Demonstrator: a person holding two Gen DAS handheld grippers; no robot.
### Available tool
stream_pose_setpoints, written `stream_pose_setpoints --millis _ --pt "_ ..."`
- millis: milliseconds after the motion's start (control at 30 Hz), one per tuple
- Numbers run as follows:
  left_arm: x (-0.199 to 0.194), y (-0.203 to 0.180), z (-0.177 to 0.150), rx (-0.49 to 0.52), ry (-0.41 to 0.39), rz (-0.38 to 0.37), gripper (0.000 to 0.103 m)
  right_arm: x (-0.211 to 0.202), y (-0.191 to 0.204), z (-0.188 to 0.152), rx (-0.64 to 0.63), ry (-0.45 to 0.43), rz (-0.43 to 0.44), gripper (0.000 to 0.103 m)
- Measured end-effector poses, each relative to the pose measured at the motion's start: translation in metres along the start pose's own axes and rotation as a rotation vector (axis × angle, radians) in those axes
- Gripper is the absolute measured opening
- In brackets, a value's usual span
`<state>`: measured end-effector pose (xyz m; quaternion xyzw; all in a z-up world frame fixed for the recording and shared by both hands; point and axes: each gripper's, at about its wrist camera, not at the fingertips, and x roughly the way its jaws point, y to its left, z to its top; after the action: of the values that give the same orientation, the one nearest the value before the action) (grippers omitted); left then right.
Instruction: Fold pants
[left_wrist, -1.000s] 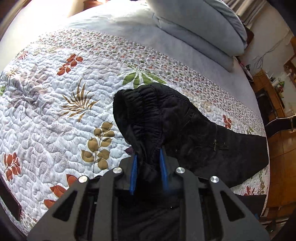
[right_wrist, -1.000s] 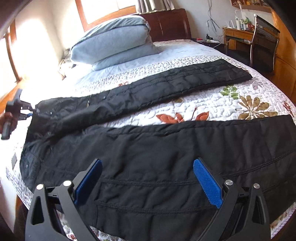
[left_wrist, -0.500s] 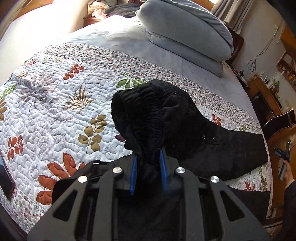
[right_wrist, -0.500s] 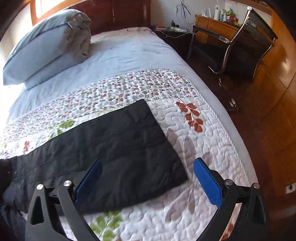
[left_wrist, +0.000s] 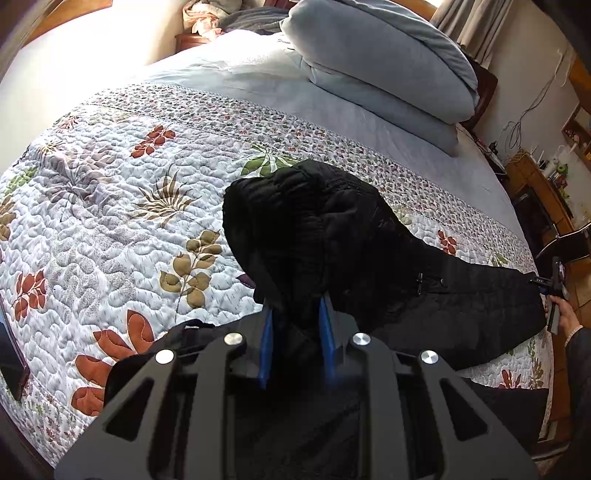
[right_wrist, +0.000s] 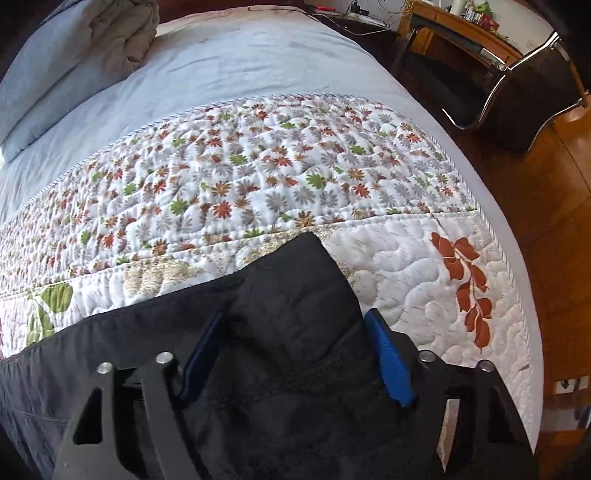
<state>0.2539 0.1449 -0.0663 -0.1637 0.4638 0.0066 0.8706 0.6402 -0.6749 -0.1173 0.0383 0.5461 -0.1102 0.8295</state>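
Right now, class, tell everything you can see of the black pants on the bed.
The pants are black, quilted-looking fabric with a gathered elastic waist and a small zip pull. They lie across the floral quilt. The left gripper is shut on the bunched waist, lifting it. One leg stretches flat to its hem, where the right gripper straddles the cloth, its jaws partly closed around it.

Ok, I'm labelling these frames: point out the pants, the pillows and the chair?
pants (left_wrist: 332, 236): left wrist view, on the bunched waistband end above the claw.
pillows (left_wrist: 384, 62): left wrist view, on the upper pillow's top face.
chair (right_wrist: 532, 99): right wrist view, on its dark back.
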Motion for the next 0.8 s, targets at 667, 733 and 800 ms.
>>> stream_pose_setpoints --millis 667,733,800 --pt "-0.055 0.028 -0.05 -0.123 -0.035 -0.117 0.024 -0.279 -0.057 -0.207 -0.011 -0.59 0.351 0.012" --pt "-0.066 0.038 -0.062 -0.139 -0.037 -0.128 0.025 -0.28 -0.078 -0.245 0.051 -0.595 0.345 0.012" --pt "-0.077 0.049 -0.074 -0.161 -0.041 -0.138 0.025 -0.277 -0.1 -0.277 0.121 -0.589 0.371 0.012"
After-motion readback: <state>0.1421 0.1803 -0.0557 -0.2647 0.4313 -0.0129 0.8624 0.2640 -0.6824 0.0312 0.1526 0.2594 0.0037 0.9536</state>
